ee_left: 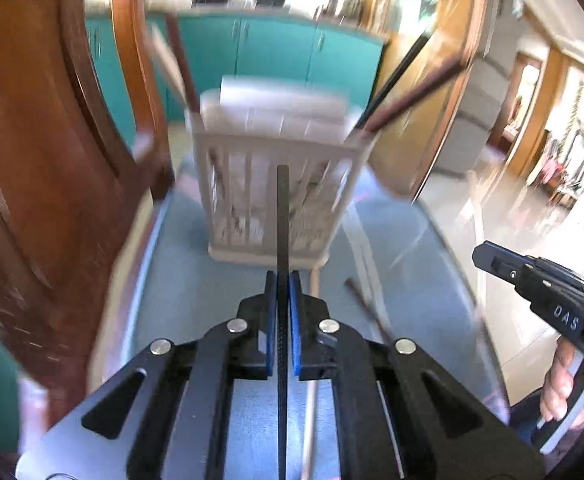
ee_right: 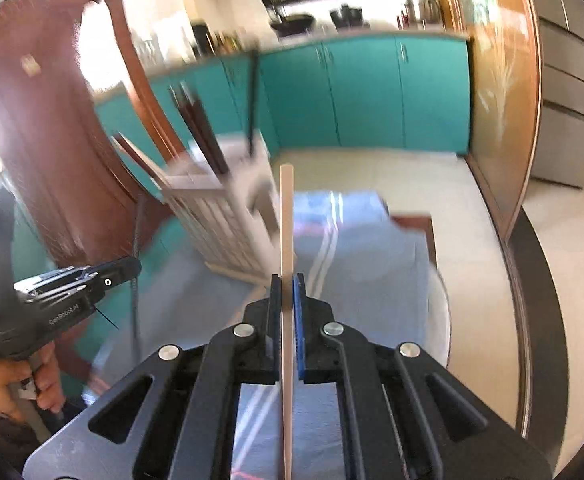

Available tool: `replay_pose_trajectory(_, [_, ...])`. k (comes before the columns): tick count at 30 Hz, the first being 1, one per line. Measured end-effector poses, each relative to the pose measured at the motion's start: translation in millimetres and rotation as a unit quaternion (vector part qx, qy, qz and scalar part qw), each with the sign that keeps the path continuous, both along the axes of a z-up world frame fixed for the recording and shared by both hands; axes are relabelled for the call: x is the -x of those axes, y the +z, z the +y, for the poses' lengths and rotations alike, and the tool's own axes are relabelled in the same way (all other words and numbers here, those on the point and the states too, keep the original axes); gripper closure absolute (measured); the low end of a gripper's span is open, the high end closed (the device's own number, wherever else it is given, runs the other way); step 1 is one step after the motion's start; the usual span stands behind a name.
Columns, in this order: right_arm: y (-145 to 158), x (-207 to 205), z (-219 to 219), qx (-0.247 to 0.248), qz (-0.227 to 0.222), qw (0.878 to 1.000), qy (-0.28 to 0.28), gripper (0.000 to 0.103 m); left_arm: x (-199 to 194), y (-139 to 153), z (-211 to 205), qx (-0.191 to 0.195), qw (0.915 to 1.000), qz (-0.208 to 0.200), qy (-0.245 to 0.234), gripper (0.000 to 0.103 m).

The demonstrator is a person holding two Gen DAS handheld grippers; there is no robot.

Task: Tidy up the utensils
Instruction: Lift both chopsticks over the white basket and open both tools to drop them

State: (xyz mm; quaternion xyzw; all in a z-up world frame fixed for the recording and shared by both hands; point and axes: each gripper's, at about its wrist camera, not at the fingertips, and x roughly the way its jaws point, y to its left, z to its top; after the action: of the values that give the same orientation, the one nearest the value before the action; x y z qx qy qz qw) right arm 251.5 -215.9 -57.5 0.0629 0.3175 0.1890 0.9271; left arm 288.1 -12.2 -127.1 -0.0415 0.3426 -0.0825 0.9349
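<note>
Both tongs clamp upright chopsticks: left (ee_left: 283, 292) black (ee_left: 283, 216), right (ee_right: 288, 292) pale (ee_right: 287, 216).

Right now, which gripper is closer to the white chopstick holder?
Left, probably. The left gripper faces the white holder squarely; the right gripper sits off to its right side.

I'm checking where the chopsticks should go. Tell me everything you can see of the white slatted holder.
The holder is a whitish box, plastic by its look, with vertical slats, a solid rim and a flat foot. It stands upright on the blue cloth at the table's far end, next to a wooden chair. Several dark chopsticks already lean out of its top. Both views are blurred, so its inner dividers are unclear. Neither tool touches it.
</note>
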Motion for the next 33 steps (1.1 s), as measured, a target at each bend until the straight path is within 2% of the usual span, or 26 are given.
replay_pose_trajectory(4, [50, 14, -6, -0.045, -0.053, 0.997, 0.012, 0.097, 28, 57, 10, 0.004, 0.9969, -0.079, 0.005, 0.096])
replay_pose_trajectory(8, [96, 7, -3, -0.092, -0.105, 0.99, 0.008, 0.097, 39, 108, 21, 0.026, 0.9875, -0.153, 0.027, 0.096])
replay_pose_trajectory(12, [133, 1, -2, -0.145, -0.17, 0.975, -0.006, 0.097, 25, 150, 39, 0.063, 0.9709, -0.219, 0.073, 0.096])
replay_pose_trajectory(13, [139, 0, 1, -0.155, -0.194, 0.969, -0.013, 0.097, 20, 158, 46, 0.081, 0.964, -0.237, 0.089, 0.096])
replay_pose_trajectory(16, [146, -7, 16, -0.148, -0.244, 0.957, -0.048, 0.097, 10, 166, 58, 0.102, 0.945, -0.282, 0.13, 0.096])
replay_pose_trajectory(18, [136, -23, 29, -0.133, -0.249, 0.958, -0.057, 0.097, 5, 161, 57, 0.088, 0.9407, -0.294, 0.145, 0.096])
replay_pose_trajectory(20, [122, -37, 41, -0.112, -0.248, 0.96, -0.066, 0.097, -5, 151, 53, 0.075, 0.9435, -0.284, 0.153, 0.096])
replay_pose_trajectory(25, [93, -68, 58, -0.084, -0.212, 0.972, -0.05, 0.097, -42, 121, 45, 0.056, 0.9599, -0.232, 0.147, 0.096])
replay_pose_trajectory(28, [85, -74, 66, -0.062, -0.2, 0.977, -0.041, 0.097, -56, 110, 43, 0.047, 0.9649, -0.213, 0.146, 0.096])
replay_pose_trajectory(33, [80, -73, 66, -0.056, -0.183, 0.981, -0.033, 0.096, -65, 102, 38, 0.04, 0.9694, -0.195, 0.143, 0.096])
